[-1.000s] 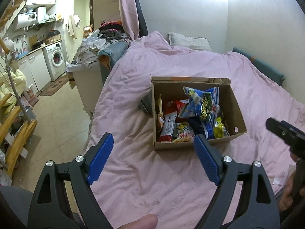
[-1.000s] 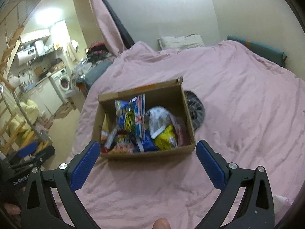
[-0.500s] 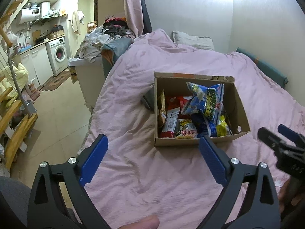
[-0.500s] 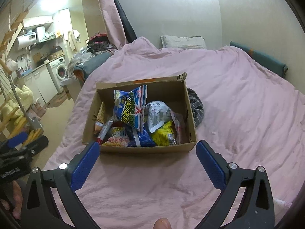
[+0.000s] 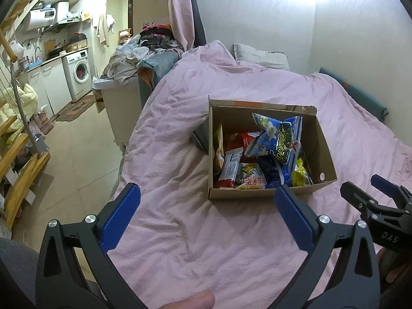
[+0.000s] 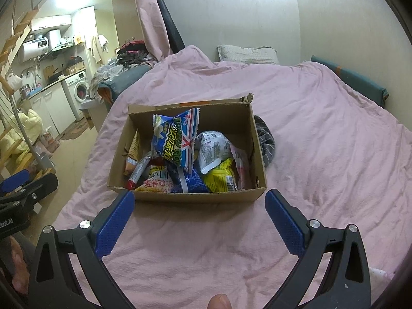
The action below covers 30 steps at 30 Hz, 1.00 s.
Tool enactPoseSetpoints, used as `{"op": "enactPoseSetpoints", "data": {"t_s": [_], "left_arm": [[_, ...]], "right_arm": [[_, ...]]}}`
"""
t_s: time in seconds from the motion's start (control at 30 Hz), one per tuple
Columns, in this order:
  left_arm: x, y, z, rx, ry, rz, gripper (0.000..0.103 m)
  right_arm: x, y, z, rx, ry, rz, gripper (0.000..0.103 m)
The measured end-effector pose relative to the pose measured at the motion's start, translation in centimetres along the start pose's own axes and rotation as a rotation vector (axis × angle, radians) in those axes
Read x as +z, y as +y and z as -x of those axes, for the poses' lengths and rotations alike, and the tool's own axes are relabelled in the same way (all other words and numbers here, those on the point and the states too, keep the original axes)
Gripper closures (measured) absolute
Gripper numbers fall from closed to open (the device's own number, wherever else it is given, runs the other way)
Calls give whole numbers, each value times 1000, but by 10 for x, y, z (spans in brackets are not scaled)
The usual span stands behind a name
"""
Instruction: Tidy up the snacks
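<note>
A brown cardboard box [image 5: 327, 154] [image 6: 242, 126] stands on a pink bed cover, packed with several snack packs. A blue and white chips bag [image 5: 280, 139] [image 6: 177, 141] stands tallest inside. A red and white bar [image 5: 229, 167], a yellow pack [image 6: 221, 177] and a silvery pack [image 6: 213, 146] lie around it. My left gripper [image 5: 206, 219] hovers just short of the box's near left corner, its jaws opening wide with nothing between them. My right gripper [image 6: 197, 219] hangs in front of the box's near wall, open and empty.
A grey striped cloth [image 6: 266, 141] lies against the box's right side. The pink cover [image 5: 206, 244] spreads all around, with a pillow [image 6: 247, 54] by the far wall. Off the bed's left edge are a floor, a washing machine [image 5: 78, 73] and a clothes pile [image 5: 144, 51].
My left gripper's jaws have spread wider. The right gripper has come further into the left wrist view at its right edge. The box has stayed put.
</note>
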<state>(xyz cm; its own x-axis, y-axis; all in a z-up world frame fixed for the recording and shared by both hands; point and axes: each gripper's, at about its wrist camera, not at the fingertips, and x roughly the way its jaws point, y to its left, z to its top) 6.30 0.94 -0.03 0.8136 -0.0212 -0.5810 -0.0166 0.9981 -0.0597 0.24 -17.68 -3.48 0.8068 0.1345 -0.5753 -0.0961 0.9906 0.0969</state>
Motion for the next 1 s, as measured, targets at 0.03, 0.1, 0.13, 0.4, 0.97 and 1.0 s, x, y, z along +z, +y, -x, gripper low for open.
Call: {"op": "enactPoseSetpoints", "data": {"t_s": [0.03, 0.1, 0.13, 0.4, 0.97, 1.0], "left_arm": [[0, 0, 0, 0, 0, -1, 0], [0, 0, 0, 0, -1, -2, 0], [0, 0, 0, -1, -1, -5, 0], [-2, -1, 0, -2, 0, -12, 0], [-2, -1, 0, -5, 2, -12, 0], [-3, -1, 1, -5, 1, -11, 0]], "right_arm": [[0, 0, 0, 0, 0, 0, 0], [0, 0, 0, 0, 0, 0, 0], [0, 0, 0, 0, 0, 0, 0], [-1, 1, 0, -1, 1, 3, 0], [-1, 1, 0, -4, 1, 3, 0], [-1, 1, 0, -4, 1, 4, 0]]}}
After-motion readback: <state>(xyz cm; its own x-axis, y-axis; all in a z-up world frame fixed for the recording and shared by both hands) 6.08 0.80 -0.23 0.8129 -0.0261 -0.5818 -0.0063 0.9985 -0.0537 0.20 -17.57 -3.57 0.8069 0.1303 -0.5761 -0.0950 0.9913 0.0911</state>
